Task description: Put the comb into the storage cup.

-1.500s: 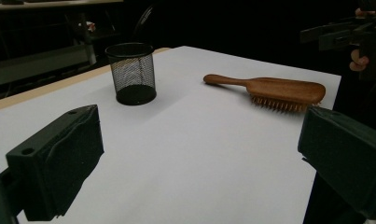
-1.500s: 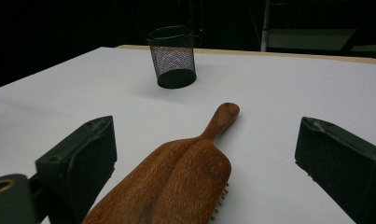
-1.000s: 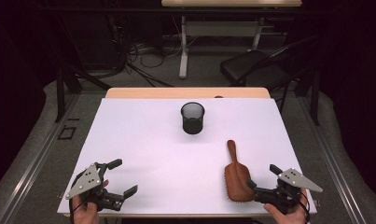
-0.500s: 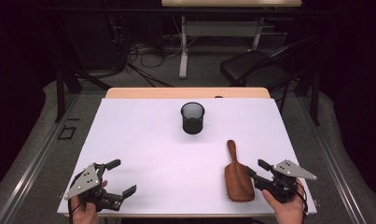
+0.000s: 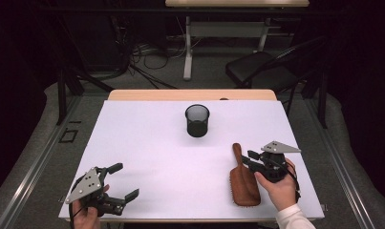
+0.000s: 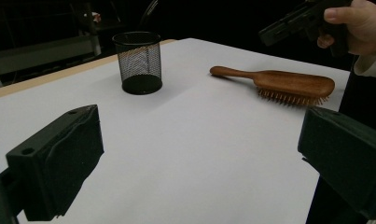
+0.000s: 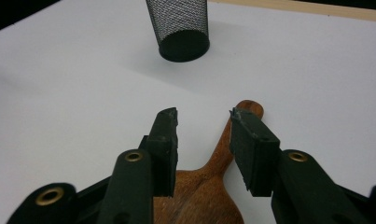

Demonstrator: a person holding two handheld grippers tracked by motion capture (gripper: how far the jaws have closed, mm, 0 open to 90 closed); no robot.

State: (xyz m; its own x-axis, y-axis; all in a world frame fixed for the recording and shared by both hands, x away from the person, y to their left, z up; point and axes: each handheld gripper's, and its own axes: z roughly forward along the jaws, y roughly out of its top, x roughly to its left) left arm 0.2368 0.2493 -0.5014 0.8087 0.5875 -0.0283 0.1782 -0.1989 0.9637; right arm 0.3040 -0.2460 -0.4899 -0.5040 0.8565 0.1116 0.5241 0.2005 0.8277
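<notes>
On the left, near the table's front edge, the left gripper waits low over the white table top. Its black jaws stand wide apart and hold nothing.

In the middle, toward the far side, stands a small black wire-mesh cup. It is upright and looks empty.

On the right lies a brown wooden hairbrush. Its bristles point down, its thin handle points to the far side, and its fat head is near the front edge. It is well apart from the cup.

The right gripper hangs just above the brush, where the handle meets the head. Its jaws have just been closing, but they are partly apart, and they do not pinch the wood yet; the handle shows below the gap between them.

I think the job now is to grab the brush. To do it well, the hand should go lower, so one jaw sits on each side of the thin handle. Then it should squeeze firmly. A grip high on the round wood may slip off.
</notes>
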